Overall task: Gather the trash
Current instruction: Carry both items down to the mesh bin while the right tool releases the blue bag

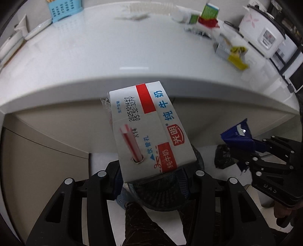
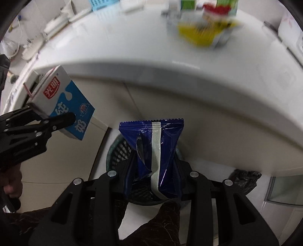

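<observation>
Clamped between the blue-padded fingers of the left gripper point(image 1: 151, 176): a white milk carton point(image 1: 149, 128), gripped at its lower end, tilted away from the lens, with a red-striped straw point(image 1: 131, 145) poking out of the hole. Held that way, probably, to keep any leftover milk away from the opening until release. Directly beneath, partly hidden by the carton: a dark mesh waste basket point(image 1: 162, 193) on the floor, in front of the white counter point(image 1: 94, 56). Same story from the right wrist view: right gripper point(image 2: 153, 176) closed narrow on a torn dark-blue snack wrapper point(image 2: 153, 149), pinched low so the crimped top stands up and stays clear of the fingers. Under it, the same basket point(image 2: 117, 155), rim showing to the left of the wrapper. Both pieces of trash lifted off the counter and hanging over or close beside the basket mouth, well below the counter edge; exact overlap with the opening hard to judge under the fisheye bend. Further back on the counter, blurred: a yellow packet point(image 2: 200, 34) and green-and-red packaging point(image 1: 206, 15), likely still to collect. Next call, by the look of it: open both and drop.
</observation>
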A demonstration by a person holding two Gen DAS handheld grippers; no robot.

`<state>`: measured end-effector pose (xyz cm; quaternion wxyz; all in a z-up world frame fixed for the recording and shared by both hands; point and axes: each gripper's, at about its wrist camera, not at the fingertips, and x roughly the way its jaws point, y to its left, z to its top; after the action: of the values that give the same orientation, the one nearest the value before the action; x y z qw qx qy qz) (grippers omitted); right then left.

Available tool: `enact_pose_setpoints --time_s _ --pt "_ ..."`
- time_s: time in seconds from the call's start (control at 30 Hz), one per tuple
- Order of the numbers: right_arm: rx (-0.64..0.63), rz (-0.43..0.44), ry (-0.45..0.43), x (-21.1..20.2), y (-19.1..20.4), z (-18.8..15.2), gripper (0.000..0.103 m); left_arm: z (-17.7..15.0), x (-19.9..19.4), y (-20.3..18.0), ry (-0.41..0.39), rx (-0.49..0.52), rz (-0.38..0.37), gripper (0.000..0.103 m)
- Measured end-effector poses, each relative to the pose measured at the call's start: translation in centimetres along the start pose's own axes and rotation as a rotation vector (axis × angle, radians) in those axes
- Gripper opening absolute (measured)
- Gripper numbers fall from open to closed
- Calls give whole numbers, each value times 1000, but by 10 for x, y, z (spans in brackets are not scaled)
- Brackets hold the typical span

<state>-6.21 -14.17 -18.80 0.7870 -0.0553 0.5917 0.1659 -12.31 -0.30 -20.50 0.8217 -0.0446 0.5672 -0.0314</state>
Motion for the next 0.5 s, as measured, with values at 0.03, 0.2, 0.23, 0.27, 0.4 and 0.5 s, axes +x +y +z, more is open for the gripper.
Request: enact_pose_setpoints --time_s 0.03,0.2,0.23,0.27,0.4,0.5 --pt "5 -3 3 7 1 -3 33 -5 8 1 9 7 -1 46" --pt "55 -1 69 60 3 -21 34 -28 46 8 67 24 5 46" --pt "65 -10 84 73 2 -26 34 -31 52 10 79 27 9 46" --pt "76 -14 94 81 1 -28 35 -35 59 11 93 31 12 46" --pt "142 -9 129 107 -6 -42 36 -46 81 14 137 55 33 46" --pt "153 0 147 123 -9 -50 41 -51 94 18 167 50 29 46"
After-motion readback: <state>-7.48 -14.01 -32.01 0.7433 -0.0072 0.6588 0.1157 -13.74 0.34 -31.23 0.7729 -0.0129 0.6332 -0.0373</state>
